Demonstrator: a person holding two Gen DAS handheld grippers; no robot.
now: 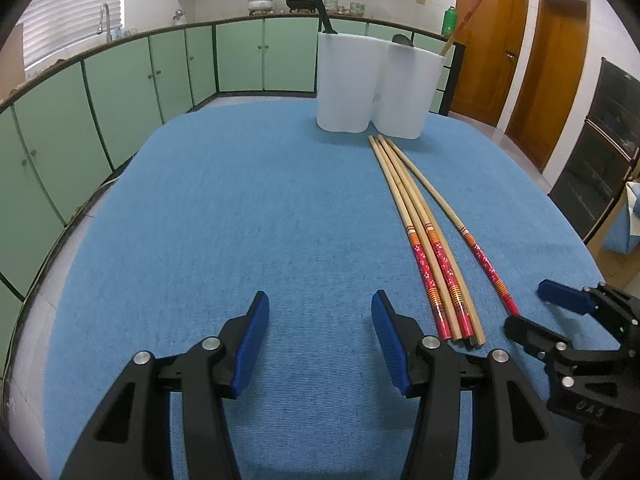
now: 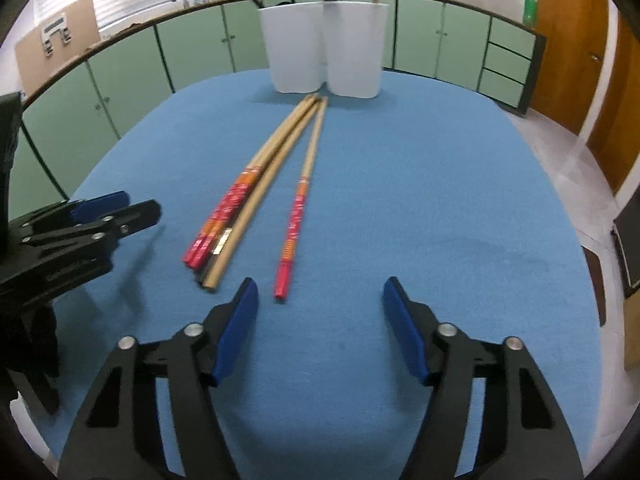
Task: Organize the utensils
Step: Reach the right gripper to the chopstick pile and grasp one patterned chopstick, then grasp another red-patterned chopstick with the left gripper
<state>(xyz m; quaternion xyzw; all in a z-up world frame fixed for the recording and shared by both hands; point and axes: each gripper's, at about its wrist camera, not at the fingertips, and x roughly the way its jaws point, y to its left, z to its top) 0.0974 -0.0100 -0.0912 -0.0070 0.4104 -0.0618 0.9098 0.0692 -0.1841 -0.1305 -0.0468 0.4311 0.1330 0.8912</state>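
Several long wooden chopsticks with red patterned ends (image 1: 424,240) lie bundled on the blue cloth, tips toward a white two-compartment holder (image 1: 372,88). A single chopstick (image 1: 472,244) lies just right of the bundle. In the right wrist view its red end (image 2: 281,284) sits just ahead of my right gripper (image 2: 320,286), nearer the left finger; the pads stand apart and do not touch it. My left gripper (image 1: 320,304) is open over bare cloth, left of the bundle (image 2: 228,220). The holder (image 2: 324,52) has a black-handled utensil in one compartment and a red chopstick in the other.
The blue cloth (image 1: 240,200) covers a rounded table. Green cabinets (image 1: 120,92) and a counter with a sink and pots run behind it. Wooden doors (image 1: 488,48) stand at the right. My right gripper (image 1: 532,310) shows at the left wrist view's right edge.
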